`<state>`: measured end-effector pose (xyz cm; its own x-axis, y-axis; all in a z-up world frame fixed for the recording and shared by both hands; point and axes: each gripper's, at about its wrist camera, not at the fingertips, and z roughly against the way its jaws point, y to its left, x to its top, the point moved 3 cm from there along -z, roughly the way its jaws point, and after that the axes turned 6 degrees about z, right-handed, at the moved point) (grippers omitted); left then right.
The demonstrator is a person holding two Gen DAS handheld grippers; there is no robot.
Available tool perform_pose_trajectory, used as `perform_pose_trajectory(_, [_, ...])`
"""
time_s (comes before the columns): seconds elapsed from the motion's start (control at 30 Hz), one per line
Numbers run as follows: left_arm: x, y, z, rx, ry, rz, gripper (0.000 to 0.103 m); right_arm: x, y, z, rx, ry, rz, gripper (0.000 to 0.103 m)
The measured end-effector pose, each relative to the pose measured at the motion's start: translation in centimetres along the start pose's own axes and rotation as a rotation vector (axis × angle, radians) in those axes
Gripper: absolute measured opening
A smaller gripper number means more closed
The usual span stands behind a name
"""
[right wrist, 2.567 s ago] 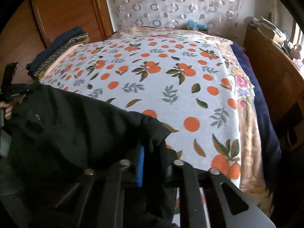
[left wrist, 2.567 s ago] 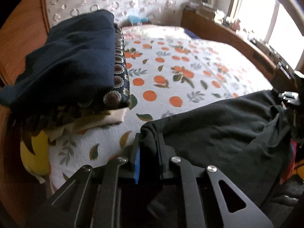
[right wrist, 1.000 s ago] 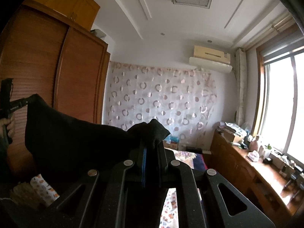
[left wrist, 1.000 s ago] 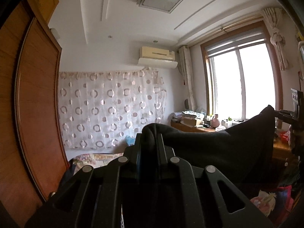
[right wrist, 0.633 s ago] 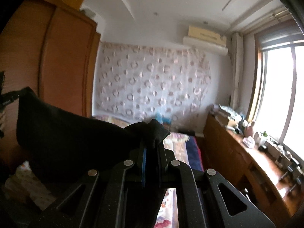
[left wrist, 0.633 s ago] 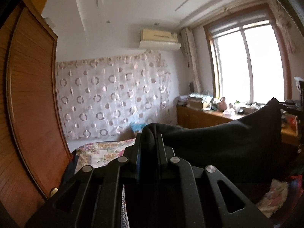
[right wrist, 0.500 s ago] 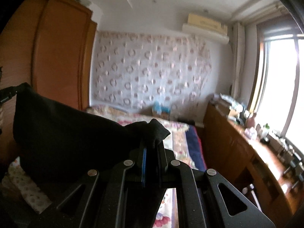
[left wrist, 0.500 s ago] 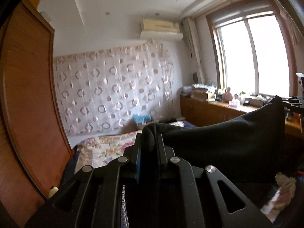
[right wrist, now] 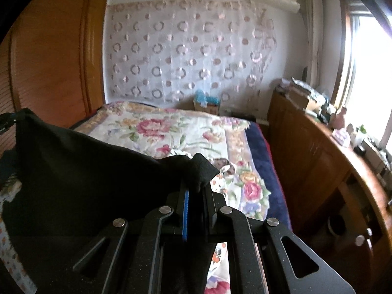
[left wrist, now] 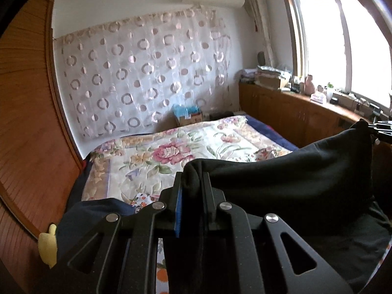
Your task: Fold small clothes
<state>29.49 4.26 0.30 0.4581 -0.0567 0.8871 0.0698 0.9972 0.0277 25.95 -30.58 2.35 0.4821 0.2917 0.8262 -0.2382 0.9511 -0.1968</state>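
We face a bedroom: a bed (left wrist: 196, 142) under a floral quilt, with a sheer circle-patterned curtain (left wrist: 147, 73) on the wall behind its head. A cardboard box (right wrist: 207, 106) stands against that curtain beyond the bed's head, holding something blue, too blurred to name. Our left gripper (left wrist: 192, 186) is clenched on one corner of a black garment (left wrist: 294, 178), held raised above the bed's foot. Our right gripper (right wrist: 196, 188) is clamped tight on the opposite corner (right wrist: 203, 169), so the garment's (right wrist: 85, 171) top edge hangs between our two grips over the bed.
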Motion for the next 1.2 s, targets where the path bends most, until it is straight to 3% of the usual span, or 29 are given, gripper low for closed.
perform_pose_trajectory(0.3, [0.0,-0.9,-6.5,0.017,0.097,-0.027,0.014,1.0,-0.6,-6.1,0.002,0.101,-0.027,0.009])
perform_pose_trajectory(0.6, [-0.8,-0.8,-10.8,0.014,0.184,-0.033,0.016,0.7,-1.4,-8.6,0.029,0.155,-0.062,0.009])
perform_pose_trajectory(0.7, [-0.7,-0.5,-10.9,0.027,0.194,-0.027,0.021,0.7,-1.1,-8.8,0.038,0.157,-0.053,0.009])
perform_pose_trajectory(0.73, [-0.6,-0.4,-11.0,0.026,0.194,-0.019,0.028,0.8,-1.0,-8.7,0.038,0.159,-0.051,0.009])
perform_pose_trajectory(0.77, [-0.5,-0.3,-10.8,0.011,0.197,-0.002,0.041,0.5,-1.0,-9.1,0.038,0.16,-0.052,0.009])
perform_pose_trajectory(0.83, [-0.5,-0.3,-9.7,-0.023,0.186,0.02,0.048,0.3,-1.1,-8.7,0.026,0.156,-0.055,0.019])
perform_pose_trajectory(0.9, [-0.8,-0.7,-8.5,-0.047,0.184,0.017,0.055,0.3,-1.0,-7.5,0.034,0.142,-0.057,0.021])
perform_pose_trajectory(0.97, [-1.4,-1.2,-7.2,-0.07,0.177,0.002,0.073,-0.1,-0.9,-6.2,0.037,0.132,-0.062,0.03])
perform_pose_trajectory(1.03, [-2.0,-1.8,-5.8,-0.086,0.171,-0.021,0.077,-0.7,-0.8,-4.4,0.043,0.121,-0.063,0.044])
perform_pose_trajectory(1.2, [-4.4,-3.5,-2.5,-0.133,0.168,-0.044,0.078,-2.6,-0.1,0.2,0.047,0.122,-0.052,0.045])
